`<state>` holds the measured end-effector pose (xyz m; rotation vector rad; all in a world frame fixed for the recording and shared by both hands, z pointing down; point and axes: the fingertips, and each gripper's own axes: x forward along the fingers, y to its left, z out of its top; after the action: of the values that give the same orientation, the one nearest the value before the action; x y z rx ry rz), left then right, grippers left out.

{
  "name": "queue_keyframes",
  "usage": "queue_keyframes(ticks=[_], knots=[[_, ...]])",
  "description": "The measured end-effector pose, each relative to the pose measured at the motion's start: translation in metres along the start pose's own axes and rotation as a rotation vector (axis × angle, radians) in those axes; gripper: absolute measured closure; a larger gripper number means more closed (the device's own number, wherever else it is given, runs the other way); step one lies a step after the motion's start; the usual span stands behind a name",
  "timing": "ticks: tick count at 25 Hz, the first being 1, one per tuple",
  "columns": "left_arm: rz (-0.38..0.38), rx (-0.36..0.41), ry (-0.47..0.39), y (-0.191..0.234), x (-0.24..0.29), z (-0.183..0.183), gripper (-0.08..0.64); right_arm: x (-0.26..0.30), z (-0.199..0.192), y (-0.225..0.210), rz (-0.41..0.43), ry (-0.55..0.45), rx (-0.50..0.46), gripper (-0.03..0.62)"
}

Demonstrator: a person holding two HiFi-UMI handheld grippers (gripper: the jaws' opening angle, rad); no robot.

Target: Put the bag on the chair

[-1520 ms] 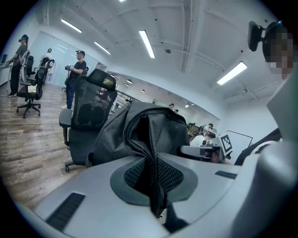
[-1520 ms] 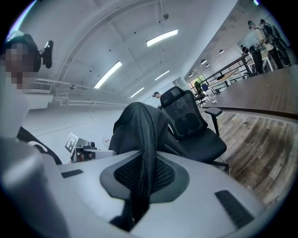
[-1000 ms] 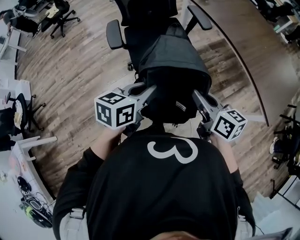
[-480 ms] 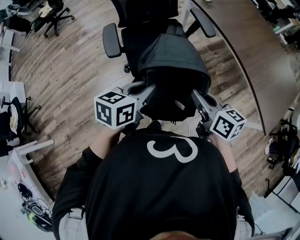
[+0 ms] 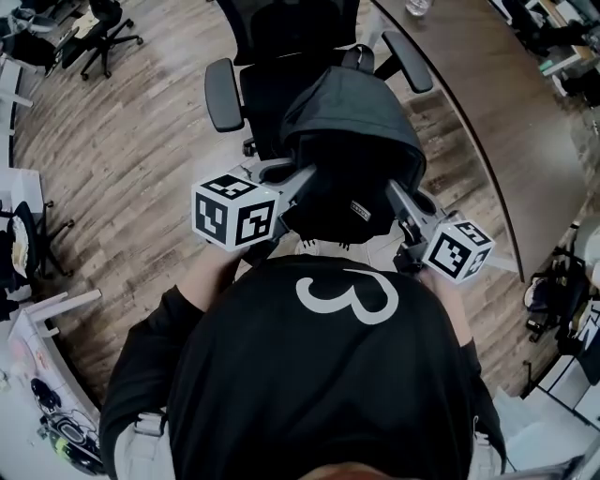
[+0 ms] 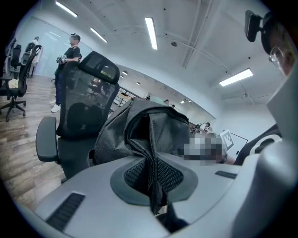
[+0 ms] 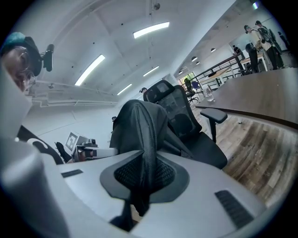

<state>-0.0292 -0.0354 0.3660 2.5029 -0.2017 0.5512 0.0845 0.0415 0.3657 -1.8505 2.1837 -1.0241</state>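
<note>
A black backpack (image 5: 347, 141) hangs in the air between my two grippers, just in front of a black office chair (image 5: 267, 89) and partly over its seat. My left gripper (image 5: 298, 180) is shut on a fold of the bag's fabric at its left side. My right gripper (image 5: 394, 192) is shut on a strap at the bag's right side. In the left gripper view the bag (image 6: 153, 130) is pinched between the pads of the left gripper (image 6: 156, 186), with the chair (image 6: 86, 102) behind it. In the right gripper view the bag (image 7: 139, 125) rises from the right gripper (image 7: 144, 179), with the chair (image 7: 186, 125) beyond.
A long curved wooden table (image 5: 487, 103) runs along the right. Another office chair (image 5: 103, 28) stands far left on the wooden floor, and a white desk (image 5: 37, 319) with clutter is at the left edge. A person (image 6: 70, 51) stands in the distance.
The chair shows more fully and lower in the head view, so the bag and both grippers have come a little closer to it. Both grips are unchanged.
</note>
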Motion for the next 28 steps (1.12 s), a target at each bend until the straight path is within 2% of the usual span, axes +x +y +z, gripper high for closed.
queue_keyframes(ticks=[12,21,28], knots=[[0.02,0.043,-0.019,0.006,0.003,0.034,0.531,0.013,0.033,-0.003,0.023,-0.035,-0.042,0.545],[0.073,0.013,-0.018,0.025,0.024,0.06,0.531,0.038,0.062,-0.026,0.061,-0.004,-0.044,0.545],[0.12,-0.033,-0.028,0.057,0.045,0.081,0.531,0.078,0.086,-0.05,0.1,0.048,-0.049,0.545]])
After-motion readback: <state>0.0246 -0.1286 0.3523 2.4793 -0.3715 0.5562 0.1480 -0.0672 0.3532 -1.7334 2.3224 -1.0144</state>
